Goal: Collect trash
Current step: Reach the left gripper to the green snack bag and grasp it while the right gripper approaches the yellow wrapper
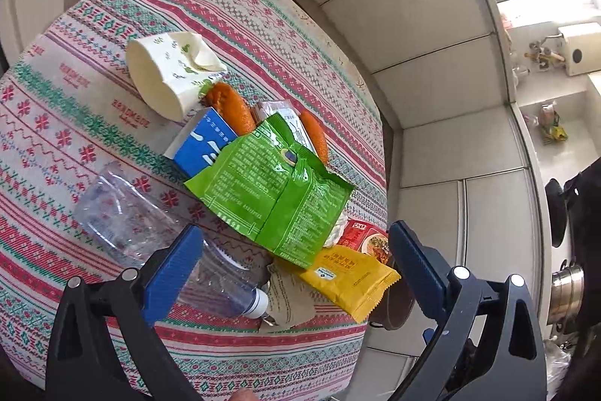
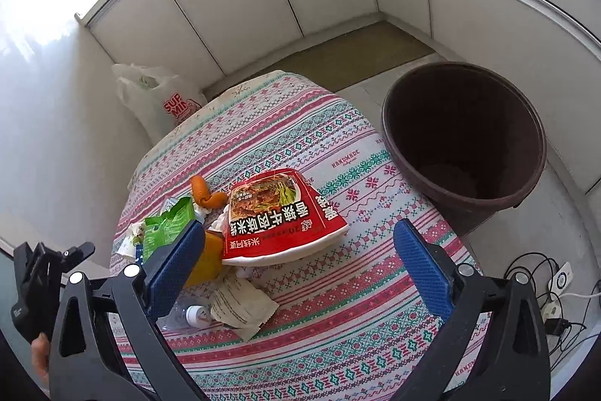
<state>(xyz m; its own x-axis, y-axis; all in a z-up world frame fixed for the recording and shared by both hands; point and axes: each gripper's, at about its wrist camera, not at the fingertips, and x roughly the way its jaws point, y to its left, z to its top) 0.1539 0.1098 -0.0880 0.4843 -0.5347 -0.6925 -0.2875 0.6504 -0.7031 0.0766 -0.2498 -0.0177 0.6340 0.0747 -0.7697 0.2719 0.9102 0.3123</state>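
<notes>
Trash lies piled on a round table with a patterned cloth (image 1: 56, 108). In the left wrist view I see a paper cup (image 1: 169, 74) on its side, orange peel (image 1: 233, 106), a blue carton (image 1: 204, 147), a green wrapper (image 1: 274, 190), a yellow packet (image 1: 349, 279), a crumpled receipt (image 1: 287, 299) and a clear plastic bottle (image 1: 150, 235). My left gripper (image 1: 296, 262) hangs open above the pile. In the right wrist view a red noodle bowl (image 2: 281, 217) lies tipped on the cloth (image 2: 338, 307). My right gripper (image 2: 298, 250) is open just short of it, holding nothing.
A dark brown bin (image 2: 465, 138) stands on the floor against the table's far right edge. A white plastic bag (image 2: 161, 100) leans on the wall behind the table. Cables and a power strip (image 2: 556, 292) lie on the floor at right. White cabinets (image 1: 432, 62) surround the table.
</notes>
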